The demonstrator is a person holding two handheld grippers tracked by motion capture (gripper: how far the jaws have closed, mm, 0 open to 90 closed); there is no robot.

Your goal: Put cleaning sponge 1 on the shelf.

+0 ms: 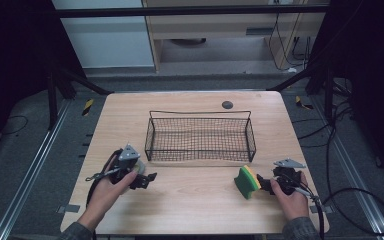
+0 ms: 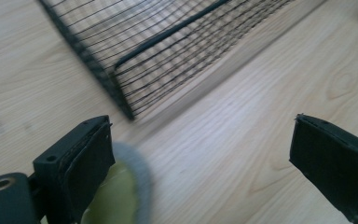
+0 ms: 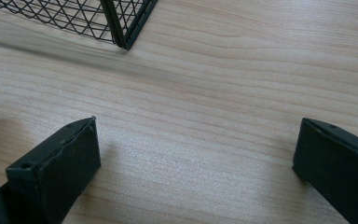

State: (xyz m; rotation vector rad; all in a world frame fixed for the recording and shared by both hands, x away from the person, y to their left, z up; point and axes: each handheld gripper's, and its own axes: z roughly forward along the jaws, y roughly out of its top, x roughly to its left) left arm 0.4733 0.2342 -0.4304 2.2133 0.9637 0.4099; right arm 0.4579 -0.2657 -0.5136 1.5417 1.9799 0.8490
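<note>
A black wire basket (image 1: pixel 200 136) sits in the middle of the wooden bench (image 1: pixel 190 200), its long axis running left to right, parallel to the near edge. Bare bench lies between basket and near edge, more behind it.

The left gripper (image 1: pixel 147 180) hovers near the basket's near-left corner, jaws spread wide on nothing — a grey-and-yellow round pad (image 2: pixel 121 191) lies just beside its left jaw.

The right gripper (image 1: pixel 261 183), jaws also wide apart, sits toward the near-right corner, next to a green-and-yellow sponge (image 1: pixel 246 181) standing on edge. No readable writing.
</note>
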